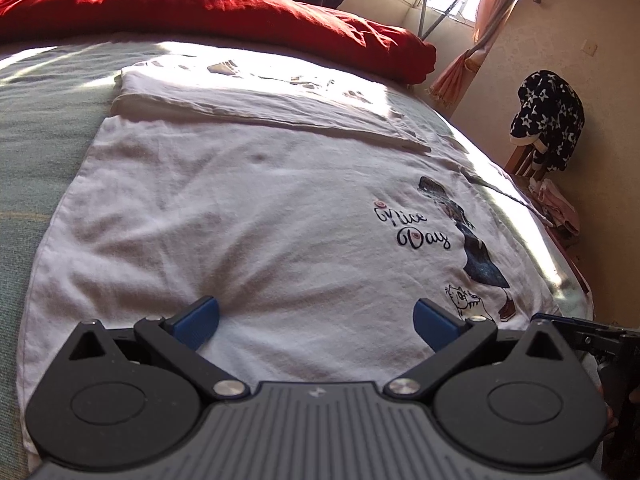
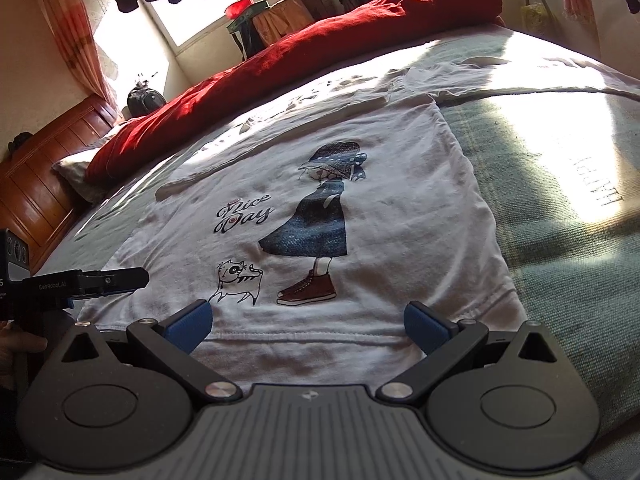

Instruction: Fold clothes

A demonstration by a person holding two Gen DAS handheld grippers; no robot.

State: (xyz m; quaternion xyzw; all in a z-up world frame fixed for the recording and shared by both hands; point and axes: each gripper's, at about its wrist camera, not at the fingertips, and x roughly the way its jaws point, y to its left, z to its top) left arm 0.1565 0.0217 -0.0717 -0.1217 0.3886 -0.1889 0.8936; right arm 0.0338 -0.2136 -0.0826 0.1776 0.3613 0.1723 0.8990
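Your left claw point(image 1: 316, 318) stands with its two blue pads wide apart and nothing between them; your right claw point(image 2: 306, 322) is spread just as wide and holds nothing either. The white T-shirt point(image 1: 240, 220) lies flat on the bed point(image 1: 48, 128), print side up, spreading ahead of both claws; its near part passes under the gap between each pair of pads, though whether the pads touch the cloth you cannot tell from these views.

Only your left view shows the folded white garment point(image 1: 256, 100) whole, lying just beyond the far edge of the T-shirt, and the star-patterned dark cloth point(image 1: 548, 120) draped over a chair off to the right of that claw; your right claw's body edges in at its lower right. Only your right view shows the wooden headboard point(image 2: 44, 168) and the pillow point(image 2: 80, 168) far ahead to the left, the printed figure point(image 2: 320, 220) straight ahead of the pads with the hem point(image 2: 304, 334) running across between them, and your left claw reaching in from the left, just over the shirt's edge.

Count: two claws, one spread T-shirt, one folded white garment, one red duvet point(image 1: 200, 12) bunched along the far side of the bed in both views.
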